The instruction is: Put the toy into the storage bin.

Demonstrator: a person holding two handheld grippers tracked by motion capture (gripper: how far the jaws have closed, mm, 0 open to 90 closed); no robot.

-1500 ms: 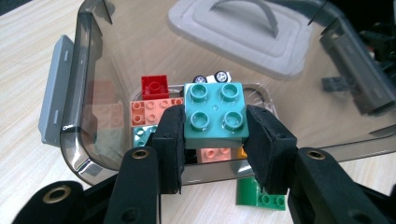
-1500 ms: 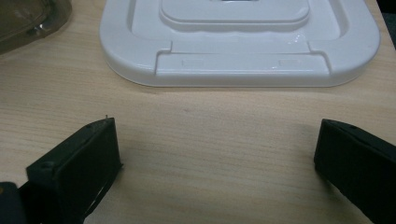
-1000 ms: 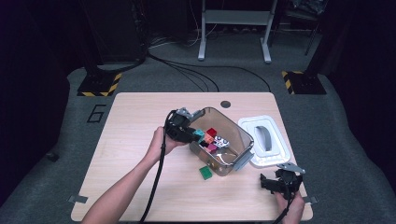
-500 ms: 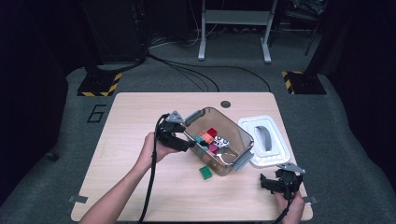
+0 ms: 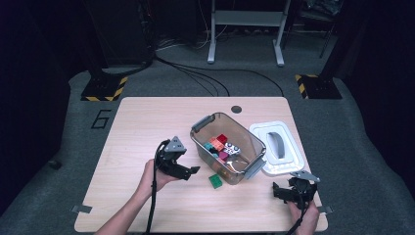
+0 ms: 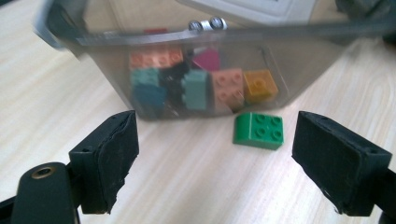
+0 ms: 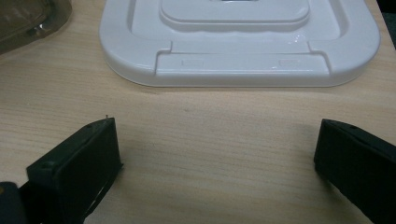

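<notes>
- The left tongs [image 5: 192, 170] sit on the left part of the tabletop [image 5: 132, 122], held in the person's left hand [image 5: 155, 176] and pointing right toward the bin. Their jaws have just been opening and stand wide apart with nothing between them.
- A green brick [image 6: 259, 131] lies flat on the tabletop just beside the near wall of the bin, ahead of the left tongs and apart from both pads [image 6: 112, 154].
- The clear plastic bin [image 5: 244, 134] stands mid-tabletop with coloured bricks [image 6: 196, 86] heaped inside: orange, teal, pink, yellow.
- The white lid [image 5: 276, 147] lies flat on the tabletop, touching the bin's right side.
- The right tongs [image 5: 280, 190] rest near the tabletop's front right corner in the right hand [image 5: 303, 215], jaws spread wide over bare wood, facing the lid and gripping nothing.
</notes>
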